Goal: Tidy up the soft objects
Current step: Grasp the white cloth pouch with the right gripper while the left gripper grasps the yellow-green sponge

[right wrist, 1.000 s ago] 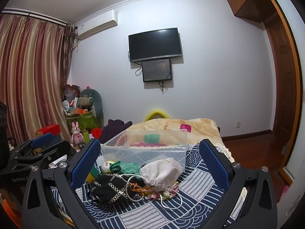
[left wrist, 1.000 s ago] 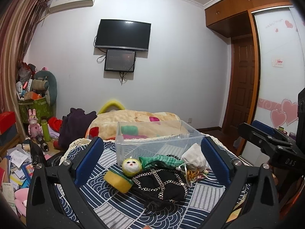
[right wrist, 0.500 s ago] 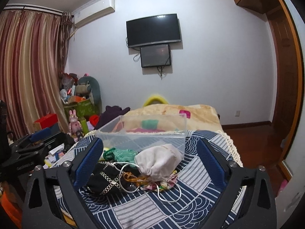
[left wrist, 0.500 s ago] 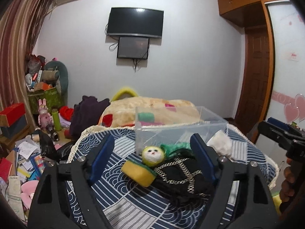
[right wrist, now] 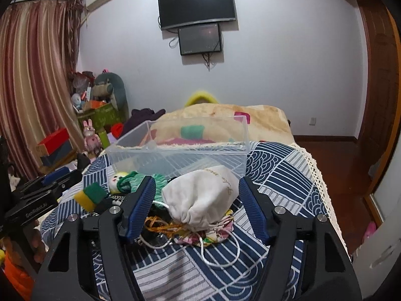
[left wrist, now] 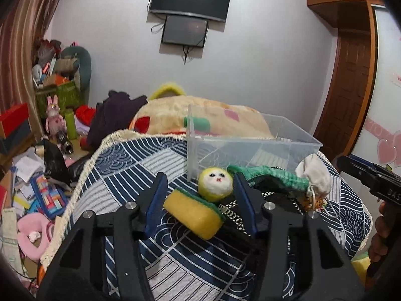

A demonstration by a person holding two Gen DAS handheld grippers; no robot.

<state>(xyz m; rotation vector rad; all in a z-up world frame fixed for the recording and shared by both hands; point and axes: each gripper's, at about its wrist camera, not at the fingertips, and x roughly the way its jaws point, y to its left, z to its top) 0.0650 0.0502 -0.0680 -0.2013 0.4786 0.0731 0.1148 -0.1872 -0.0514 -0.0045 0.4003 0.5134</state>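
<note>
Barely begun, by the look of it. Clear plastic bin [left wrist: 253, 148] on the patterned table cover [left wrist: 140, 160] still holding nothing that can be made out through its walls. All the soft things heaped just in front of it: yellow sponge [left wrist: 194, 214] nearest, round doll head [left wrist: 215, 183] touching its far end, green knitted piece [left wrist: 273, 176] running off to the right over a black chain-trimmed bag [right wrist: 105, 204], white drawstring pouch [right wrist: 200, 199] on top of a floral scrap and an orange cord.

Left tool [left wrist: 198, 197] low over the sponge, jaws part-way in and just been closing, sponge and doll head between them, pads apparently not yet pressing on either, though the fisheye angle makes contact hard to judge. Right tool [right wrist: 195, 200] likewise half-closed and just been closing, straddling the pouch with a gap showing on both sides, so nothing pinched yet.

Done so far: nothing in the bin. Left to do: clamp the sponge and the pouch, carry each over the near wall and drop it in, then the doll, the knit, the bag and the loose scraps.
</note>
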